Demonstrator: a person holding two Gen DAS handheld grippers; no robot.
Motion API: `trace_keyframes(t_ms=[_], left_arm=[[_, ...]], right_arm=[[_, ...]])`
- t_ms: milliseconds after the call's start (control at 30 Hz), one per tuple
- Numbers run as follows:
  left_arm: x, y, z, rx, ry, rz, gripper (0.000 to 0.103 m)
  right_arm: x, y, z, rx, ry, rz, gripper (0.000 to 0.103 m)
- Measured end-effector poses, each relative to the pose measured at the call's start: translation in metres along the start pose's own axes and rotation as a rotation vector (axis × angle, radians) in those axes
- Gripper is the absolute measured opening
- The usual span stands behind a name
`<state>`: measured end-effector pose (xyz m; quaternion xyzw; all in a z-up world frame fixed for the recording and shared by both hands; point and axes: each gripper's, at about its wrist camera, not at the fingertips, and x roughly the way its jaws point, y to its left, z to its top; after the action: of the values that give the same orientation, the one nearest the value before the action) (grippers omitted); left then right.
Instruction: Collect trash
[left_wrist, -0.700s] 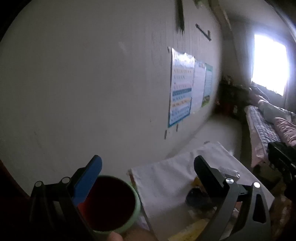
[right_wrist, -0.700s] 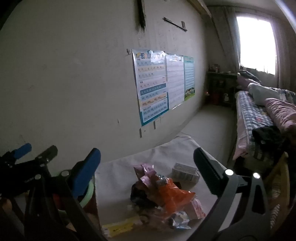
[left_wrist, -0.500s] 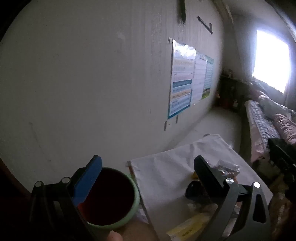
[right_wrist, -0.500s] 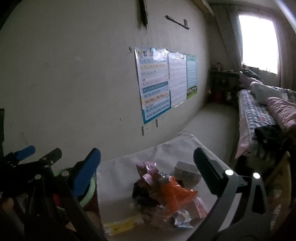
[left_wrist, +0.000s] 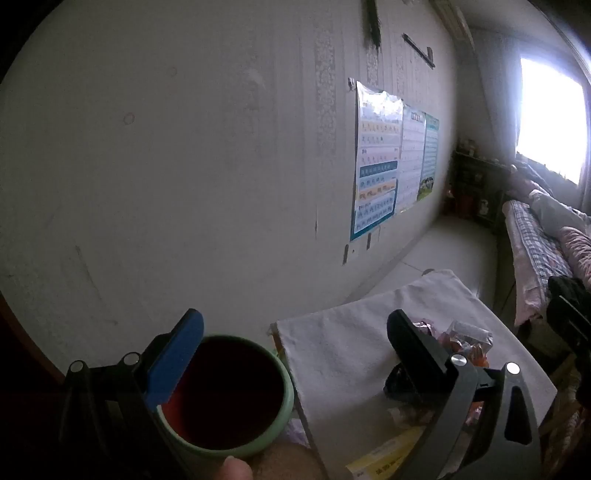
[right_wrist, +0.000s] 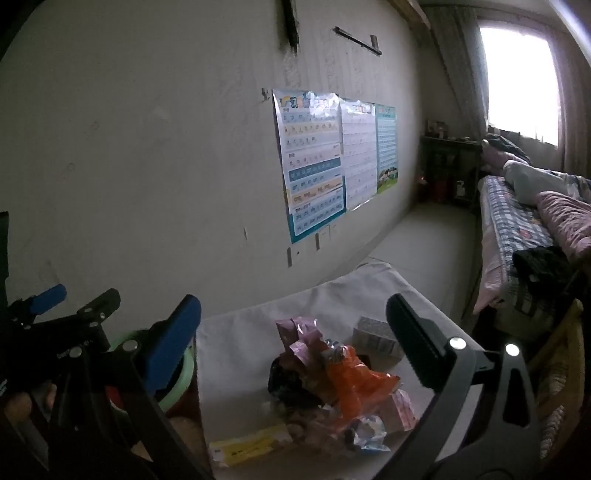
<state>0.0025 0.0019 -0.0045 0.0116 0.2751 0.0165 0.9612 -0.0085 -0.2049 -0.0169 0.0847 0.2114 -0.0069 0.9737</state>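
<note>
A heap of wrappers (right_wrist: 332, 384) lies on the table (right_wrist: 240, 347) near its front edge. A cup (left_wrist: 229, 395) stands off the table's left edge; a small box (right_wrist: 373, 338) sits behind the heap.

wall posters (right_wrist: 325, 155): three, side by side | window (right_wrist: 521, 77): bright, far end | bed (right_wrist: 517, 229): checked cover, right | white cloth (right_wrist: 258, 332): covers table | dark shelf (right_wrist: 447, 166): below window

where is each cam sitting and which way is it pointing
Left wrist: rides the left gripper, facing the wall over a green cup at the white cloth's edge; both open fingers and a fingertip show.
Right wrist: rides the right gripper, looking down at the trash pile on the cloth; its open fingers and the left gripper show at left.
Shared: cup, cloth, trash, wall posters, bed, window.
</note>
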Motion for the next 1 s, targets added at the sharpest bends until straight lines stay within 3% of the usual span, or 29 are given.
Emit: trace_keyframes(t_ms=[1000], left_arm=[[0.0042,0.0037,-0.0033,-0.002,-0.009,-0.016,0.095]], right_arm=[[0.0058,0.0011,-0.0043,0.013,0.023,0.020,0.099]])
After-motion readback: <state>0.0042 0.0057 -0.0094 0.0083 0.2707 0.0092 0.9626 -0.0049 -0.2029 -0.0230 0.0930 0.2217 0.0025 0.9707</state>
